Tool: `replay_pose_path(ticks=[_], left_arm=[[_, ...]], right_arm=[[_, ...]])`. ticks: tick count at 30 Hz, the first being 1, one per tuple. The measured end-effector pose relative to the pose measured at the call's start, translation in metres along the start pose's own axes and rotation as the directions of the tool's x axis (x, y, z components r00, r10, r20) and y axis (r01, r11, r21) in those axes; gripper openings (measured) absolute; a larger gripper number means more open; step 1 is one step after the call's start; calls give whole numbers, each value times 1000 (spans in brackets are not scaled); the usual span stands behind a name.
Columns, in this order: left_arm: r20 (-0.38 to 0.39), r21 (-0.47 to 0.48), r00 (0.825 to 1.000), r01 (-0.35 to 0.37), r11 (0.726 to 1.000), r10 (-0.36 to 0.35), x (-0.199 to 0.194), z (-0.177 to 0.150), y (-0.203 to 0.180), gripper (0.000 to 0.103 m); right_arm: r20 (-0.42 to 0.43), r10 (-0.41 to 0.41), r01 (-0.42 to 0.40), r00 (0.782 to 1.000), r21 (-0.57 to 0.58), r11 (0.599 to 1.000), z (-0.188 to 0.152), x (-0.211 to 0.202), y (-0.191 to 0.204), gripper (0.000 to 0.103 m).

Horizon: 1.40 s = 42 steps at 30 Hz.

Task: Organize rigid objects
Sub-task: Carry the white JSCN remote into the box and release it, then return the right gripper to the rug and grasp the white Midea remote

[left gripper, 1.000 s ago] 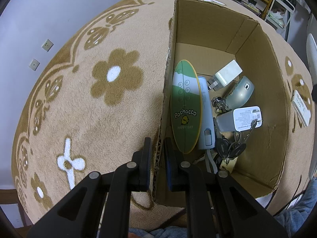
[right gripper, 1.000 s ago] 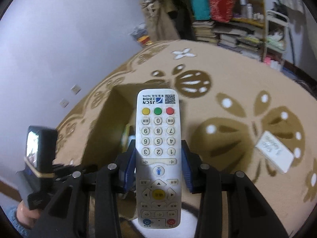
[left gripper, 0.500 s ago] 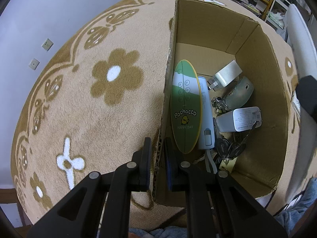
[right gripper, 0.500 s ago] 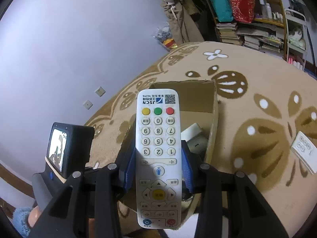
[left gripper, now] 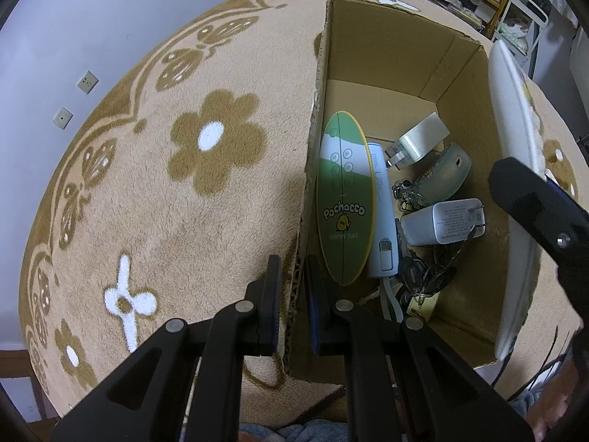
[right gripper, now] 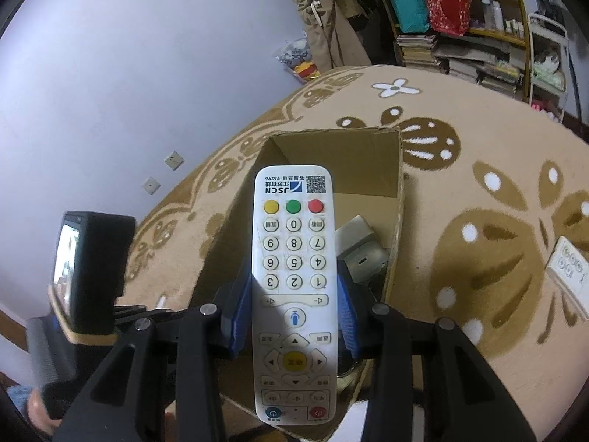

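my left gripper (left gripper: 294,287) is closed thin on the near left wall of the cardboard box (left gripper: 371,29), one pad outside and one inside, steadying it on the flower-patterned rug (left gripper: 206,154). my right gripper (right gripper: 294,309) is part open, only as wide as the white jscn remote (right gripper: 293,287), its blue pads pressed on the remote's two long edges near mid-length; the remote points away from me, over the box opening and not yet inside.

inside the box, along the left wall: a green oval pochacco remote (left gripper: 344,202), and beside it a pale blue power bank (left gripper: 381,217). toward the right wall: two white plug chargers (left gripper: 423,143) (left gripper: 447,221) and a grey rounded device (left gripper: 445,176). in the near corner: keys with a brass padlock (left gripper: 423,287). outside the box, well to its right, a white power strip (right gripper: 567,269) lies on the rug.

risks, as i judge them:
- the remote's far end may catch the right wall or rim, since free floor lies mainly at the far end of the box.
- released high, it would drop onto the chargers and keys and could rest tilted or knock them.
- the pads hold smooth plastic edges; a tilt could let it slide forward early.
- a knock on the box would strain my left hold on the wall.
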<state>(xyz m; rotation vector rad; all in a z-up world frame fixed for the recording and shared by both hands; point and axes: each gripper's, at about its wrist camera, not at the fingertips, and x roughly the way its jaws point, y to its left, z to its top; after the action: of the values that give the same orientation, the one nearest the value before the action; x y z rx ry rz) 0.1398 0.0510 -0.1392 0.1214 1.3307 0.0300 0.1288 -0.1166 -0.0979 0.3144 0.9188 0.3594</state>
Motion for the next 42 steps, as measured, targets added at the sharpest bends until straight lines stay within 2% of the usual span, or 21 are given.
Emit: replay_pose_path(ticks=[13, 17, 27, 31, 34, 35, 37, 42], left_arm=[[0, 0, 1000, 2, 1000, -2, 1, 0, 0, 13], [1, 1, 1000, 3, 1000, -3, 1, 1, 0, 13], [7, -8, 1000, 13, 1000, -13, -1, 0, 2, 13], [8, -2, 1000, 6, 1000, -6, -1, 0, 0, 13], [7, -3, 1000, 7, 1000, -7, -1, 0, 0, 13], [7, -3, 1000, 6, 1000, -6, -1, 0, 0, 13], [7, 0, 1000, 4, 1000, -4, -1, 0, 0, 13], [7, -1, 1000, 9, 1000, -9, -2, 0, 0, 13]], right_arm=[[-24, -12, 12, 1000, 21, 1000, -3, 11, -3, 44], [-1, 3, -3, 1000, 26, 1000, 0, 5, -3, 44], [62, -38, 37, 997, 21, 999, 11, -23, -10, 46], [95, -104, 103, 990, 14, 995, 17, -41, -24, 74], [104, -155, 152, 982, 42, 988, 21, -50, -42, 81], [101, -173, 168, 980, 58, 984, 22, -52, -50, 89], [97, -202, 193, 974, 95, 977, 23, -56, -65, 98], [52, -240, 228, 969, 172, 958, 22, -56, -105, 103]])
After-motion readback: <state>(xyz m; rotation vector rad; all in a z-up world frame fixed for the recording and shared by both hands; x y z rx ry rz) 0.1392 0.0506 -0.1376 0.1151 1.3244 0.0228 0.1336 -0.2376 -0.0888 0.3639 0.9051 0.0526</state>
